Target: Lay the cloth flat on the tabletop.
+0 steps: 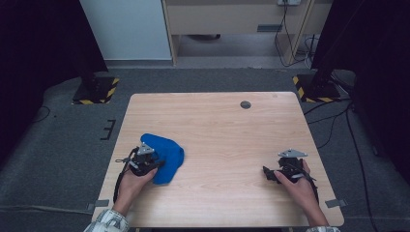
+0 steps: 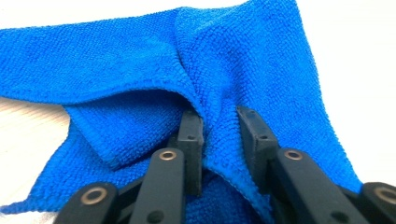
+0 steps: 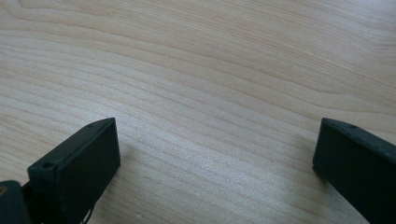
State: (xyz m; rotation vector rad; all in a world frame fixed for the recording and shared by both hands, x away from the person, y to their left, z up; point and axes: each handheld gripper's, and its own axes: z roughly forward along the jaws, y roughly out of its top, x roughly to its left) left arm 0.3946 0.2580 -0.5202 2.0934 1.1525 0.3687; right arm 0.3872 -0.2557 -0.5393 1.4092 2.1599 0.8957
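Black fingers point(image 2: 191, 140) of the left gripper point(image 1: 145, 159) pinching a raised fold of the blue cloth point(image 2: 140, 70), nubby microfibre, crumpled on the pale wooden table point(image 1: 217, 125) near its left edge, grip seemingly firm, right gripper point(image 1: 289, 166) spread wide over bare woodgrain.

The crumpled blue microfibre cloth point(image 2: 140, 70) is running off the left gripper view's top and bottom edges, its raised fold hiding the black fingers' point(image 2: 190, 135) inner pads.
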